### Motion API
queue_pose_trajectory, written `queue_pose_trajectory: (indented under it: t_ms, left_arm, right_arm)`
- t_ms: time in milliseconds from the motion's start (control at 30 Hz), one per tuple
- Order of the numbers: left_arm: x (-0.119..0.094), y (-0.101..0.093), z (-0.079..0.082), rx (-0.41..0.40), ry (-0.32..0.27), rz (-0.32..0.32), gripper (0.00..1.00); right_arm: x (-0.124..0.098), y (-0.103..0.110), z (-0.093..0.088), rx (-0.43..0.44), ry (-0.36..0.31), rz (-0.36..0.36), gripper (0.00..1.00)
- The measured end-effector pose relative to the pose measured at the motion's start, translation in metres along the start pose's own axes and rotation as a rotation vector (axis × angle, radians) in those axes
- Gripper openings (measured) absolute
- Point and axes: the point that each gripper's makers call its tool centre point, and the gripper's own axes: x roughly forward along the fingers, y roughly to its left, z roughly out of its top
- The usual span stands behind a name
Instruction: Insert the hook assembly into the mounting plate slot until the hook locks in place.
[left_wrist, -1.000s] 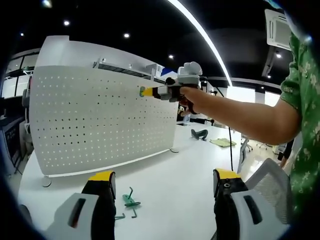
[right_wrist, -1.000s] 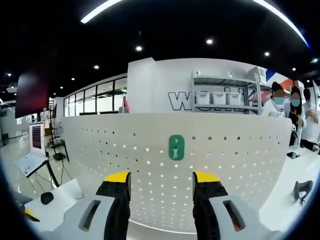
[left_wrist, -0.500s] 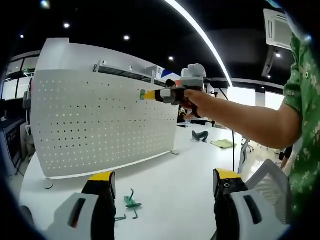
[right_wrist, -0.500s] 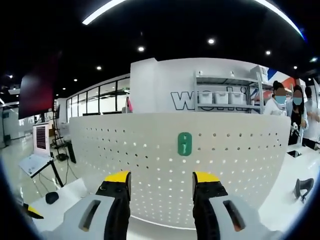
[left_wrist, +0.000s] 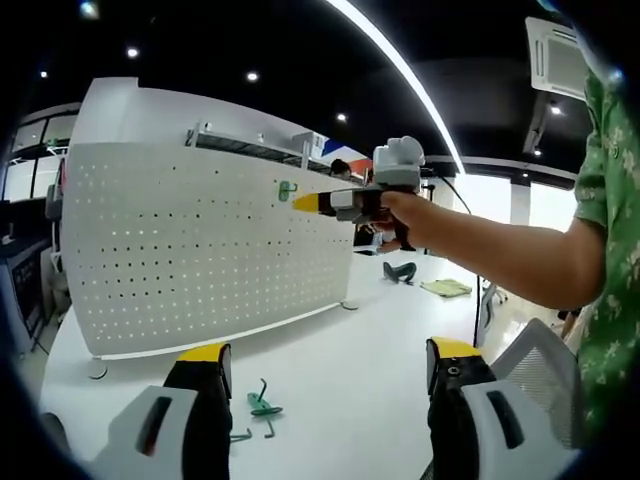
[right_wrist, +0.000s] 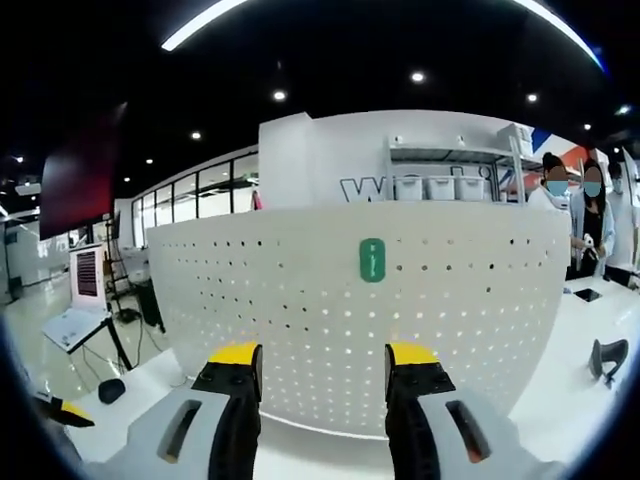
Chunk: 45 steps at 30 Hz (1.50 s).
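A white perforated mounting plate (left_wrist: 200, 240) (right_wrist: 400, 300) stands upright on the white table (left_wrist: 340, 370). A green hook (left_wrist: 287, 189) (right_wrist: 372, 259) hangs on it near its top edge. In the left gripper view my right gripper (left_wrist: 305, 203) is held by a person's hand just to the right of the hook, apart from it, its yellow tips pointing at the plate. In its own view the right gripper (right_wrist: 322, 356) is open and empty. My left gripper (left_wrist: 325, 352) is open and empty, low over the table. Loose green hooks (left_wrist: 258, 408) lie on the table between its jaws.
A person's arm and green patterned sleeve (left_wrist: 610, 260) cross the right side of the left gripper view. A dark object (left_wrist: 399, 270) and a green cloth (left_wrist: 446, 287) lie farther back on the table. People (right_wrist: 590, 230) stand behind the plate at right, beside shelves (right_wrist: 440, 185).
My right gripper has drawn back from the plate, leaving the green hook hanging there. The plate looks smaller and farther in the right gripper view. The left gripper has stayed put.
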Motion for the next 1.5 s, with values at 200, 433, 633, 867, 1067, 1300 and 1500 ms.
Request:
queue_pose_trajectory:
  t_ms: [200, 433, 633, 867, 1067, 1300, 1500]
  left_arm:
    - [0.001, -0.002, 0.001, 0.003, -0.001, -0.004, 0.82]
    - [0.000, -0.003, 0.001, 0.006, 0.003, -0.002, 0.82]
    - [-0.002, -0.002, 0.000, 0.003, 0.008, 0.005, 0.82]
    - [-0.004, -0.002, 0.000, 0.008, 0.013, 0.010, 0.81]
    - [-0.007, -0.002, -0.002, 0.006, 0.019, 0.022, 0.80]
    - [-0.008, -0.002, -0.005, 0.002, 0.029, 0.029, 0.80]
    - [-0.008, -0.005, -0.007, -0.003, 0.031, 0.027, 0.80]
  right_arm:
    - [-0.011, 0.000, -0.011, 0.007, 0.017, 0.003, 0.50]
    - [-0.022, 0.009, -0.028, 0.012, 0.038, 0.022, 0.50]
    - [-0.034, 0.018, -0.047, 0.009, 0.070, 0.045, 0.50]
    - [-0.045, 0.026, -0.065, 0.019, 0.097, 0.059, 0.49]
    - [-0.057, 0.033, -0.079, 0.032, 0.121, 0.069, 0.49]
    - [-0.070, 0.045, -0.096, 0.030, 0.155, 0.086, 0.49]
    - [-0.081, 0.052, -0.110, 0.033, 0.179, 0.098, 0.49]
